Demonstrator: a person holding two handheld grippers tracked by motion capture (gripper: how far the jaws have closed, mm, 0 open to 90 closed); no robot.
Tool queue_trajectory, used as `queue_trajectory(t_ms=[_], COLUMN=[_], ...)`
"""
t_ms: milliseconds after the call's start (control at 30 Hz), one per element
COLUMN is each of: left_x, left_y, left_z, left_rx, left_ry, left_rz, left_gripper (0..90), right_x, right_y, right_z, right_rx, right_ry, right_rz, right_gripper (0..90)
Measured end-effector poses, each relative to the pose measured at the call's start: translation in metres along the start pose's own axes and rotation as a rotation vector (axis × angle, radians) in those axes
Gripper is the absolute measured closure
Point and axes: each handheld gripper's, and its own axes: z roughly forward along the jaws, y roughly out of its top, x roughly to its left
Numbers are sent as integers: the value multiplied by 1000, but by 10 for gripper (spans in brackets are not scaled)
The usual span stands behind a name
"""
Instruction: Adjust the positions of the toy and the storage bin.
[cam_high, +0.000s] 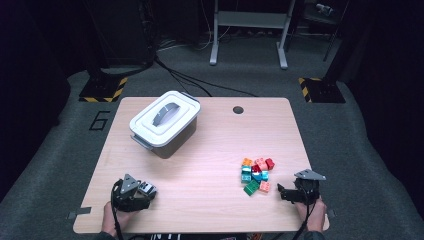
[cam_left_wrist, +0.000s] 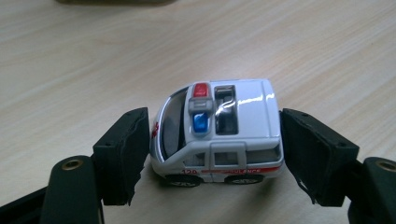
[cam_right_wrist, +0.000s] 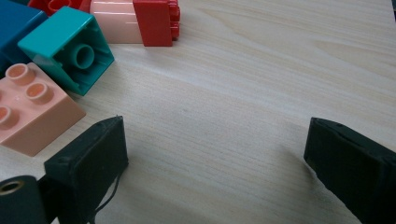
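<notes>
The left gripper (cam_left_wrist: 212, 144) is clamped on a toy ambulance (cam_left_wrist: 219, 135), both pads against its two ends, near the table's (cam_high: 210, 165) front left edge. The right gripper (cam_right_wrist: 215, 158) rests with jaws apart on bare wood beside the pile of bricks (cam_high: 256, 175). The lidded white box (cam_high: 165, 122) stands closed at the back left, its contents hidden. Wide bare wood lies between the hands.

left tool (cam_left_wrist: 212, 140): jaws apparently clamped | right tool (cam_right_wrist: 215, 154): jaws wide apart
</notes>
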Motion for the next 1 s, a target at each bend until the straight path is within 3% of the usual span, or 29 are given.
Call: queue_trajectory(t_ms=[133, 300, 367, 433, 533, 567, 767, 1000], left_x=[6, 11, 10, 10, 12, 15, 31, 45], left_y=[7, 9, 8, 8, 8, 8, 10, 10], left_z=[-7, -4, -3, 1, 3, 6, 7, 7], left_rx=[-30, -24, -26, -18, -13, -13, 2, -5], left_ry=[14, 26, 51, 97, 127, 157, 184, 180], left_rz=[12, 29, 33, 74, 95, 111, 101, 75], left_gripper=[315, 327, 327, 326, 326, 325, 324, 320], right_x=[0, 0, 0, 0, 0, 0, 0, 0], right_y=[0, 0, 0, 0, 0, 0, 0, 0], right_z=[0, 0, 0, 0, 0, 0, 0, 0], right_rx=[-1, 0, 0, 0, 0, 0, -1, -2], right_ry=[-2, -2, -5, -3, -2, -3, -2, -2], right_rz=[1, -1, 1, 0, 0, 0, 1, 3], right_gripper=[51, 51, 51, 51, 51, 51, 52, 55])
